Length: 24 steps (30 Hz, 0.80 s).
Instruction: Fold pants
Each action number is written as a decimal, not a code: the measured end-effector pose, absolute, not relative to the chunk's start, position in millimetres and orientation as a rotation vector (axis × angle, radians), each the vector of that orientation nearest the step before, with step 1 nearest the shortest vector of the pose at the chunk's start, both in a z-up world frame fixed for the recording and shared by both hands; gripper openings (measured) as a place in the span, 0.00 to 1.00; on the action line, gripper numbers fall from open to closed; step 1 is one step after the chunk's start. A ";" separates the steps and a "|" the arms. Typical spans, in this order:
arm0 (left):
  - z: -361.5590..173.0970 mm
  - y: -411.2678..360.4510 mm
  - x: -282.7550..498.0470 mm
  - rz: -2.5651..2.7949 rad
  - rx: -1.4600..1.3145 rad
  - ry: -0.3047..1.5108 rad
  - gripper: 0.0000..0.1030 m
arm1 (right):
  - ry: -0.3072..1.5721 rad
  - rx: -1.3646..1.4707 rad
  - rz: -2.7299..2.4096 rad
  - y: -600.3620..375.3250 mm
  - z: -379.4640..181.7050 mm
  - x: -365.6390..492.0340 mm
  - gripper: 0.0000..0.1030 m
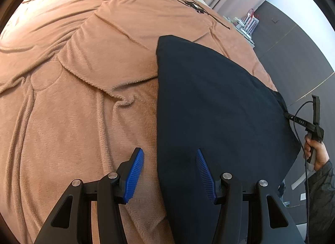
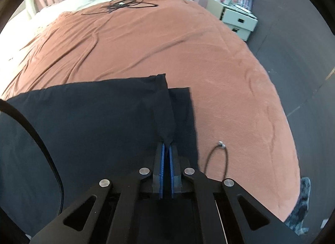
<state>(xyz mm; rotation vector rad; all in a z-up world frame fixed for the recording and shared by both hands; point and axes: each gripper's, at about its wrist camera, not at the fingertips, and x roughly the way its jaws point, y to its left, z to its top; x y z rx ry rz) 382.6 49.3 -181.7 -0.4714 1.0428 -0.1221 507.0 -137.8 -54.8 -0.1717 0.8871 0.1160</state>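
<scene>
Black pants (image 1: 219, 107) lie flat on a brown blanket (image 1: 73, 76) that covers a bed. My left gripper (image 1: 169, 150) hovers open over their near left edge; the edge runs between the blue pads (image 1: 136, 170), which touch nothing. In the right wrist view my right gripper (image 2: 166, 143) is shut on a raised fold of the pants (image 2: 83, 128) near their hem. The same gripper (image 1: 285, 115) shows at the cloth's right edge in the left wrist view, with a hand (image 1: 316, 153) on its handle.
A loose cable end (image 2: 217, 156) lies on the blanket (image 2: 209, 65) just right of the pants. A tangle of black cables (image 2: 125, 4) sits far up the bed near patterned pillows. White bedside drawers (image 2: 236, 17) stand beyond the bed's right edge, above dark floor.
</scene>
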 end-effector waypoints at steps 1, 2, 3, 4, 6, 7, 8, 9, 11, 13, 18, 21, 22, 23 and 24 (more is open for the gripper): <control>-181.7 48.5 382.7 -0.124 -0.471 1.043 0.54 | 0.882 -0.164 0.094 -142.0 -53.0 506.3 0.01; -181.8 48.0 382.5 -0.126 -0.470 1.043 0.54 | 0.880 -0.156 0.077 -145.7 -51.3 506.5 0.01; -181.9 47.5 382.0 -0.129 -0.469 1.043 0.54 | 0.880 -0.142 0.057 -151.1 -49.5 506.8 0.01; -181.5 46.8 382.1 -0.131 -0.468 1.042 0.54 | 0.881 -0.137 0.045 -151.9 -48.5 506.0 0.01; -181.5 45.5 382.3 -0.139 -0.467 1.042 0.54 | 0.889 -0.130 0.012 -157.6 -48.5 505.9 0.01; -181.1 45.1 382.5 -0.144 -0.469 1.039 0.54 | 0.894 -0.135 -0.010 -158.2 -49.5 506.1 0.01; -180.5 44.9 382.6 -0.152 -0.474 1.035 0.54 | 0.897 -0.140 -0.036 -160.4 -50.7 506.3 0.01; -179.9 44.7 382.5 -0.159 -0.479 1.031 0.54 | 0.895 -0.132 -0.048 -162.0 -50.5 505.9 0.01; -179.2 43.8 382.7 -0.172 -0.490 1.025 0.54 | 0.888 -0.088 -0.045 -164.7 -48.8 504.9 0.01; -179.9 43.6 384.3 -0.195 -0.514 1.024 0.54 | 0.902 -0.079 -0.036 -164.5 -53.0 509.0 0.01; -186.1 40.2 389.5 -0.212 -0.540 1.047 0.52 | 0.938 -0.117 -0.047 -163.0 -72.4 522.4 0.01; -190.5 41.5 392.8 -0.228 -0.575 1.067 0.43 | 0.931 -0.146 -0.056 -158.5 -76.3 525.1 0.01; -191.6 42.9 393.6 -0.229 -0.588 1.067 0.43 | 0.928 -0.150 -0.060 -156.9 -76.2 525.4 0.01; -191.3 42.8 394.5 -0.231 -0.598 1.067 0.43 | 0.922 -0.150 -0.063 -158.2 -74.7 526.4 0.01; -192.2 44.3 394.9 -0.235 -0.612 1.066 0.43 | 0.919 -0.146 -0.064 -157.5 -75.7 525.8 0.01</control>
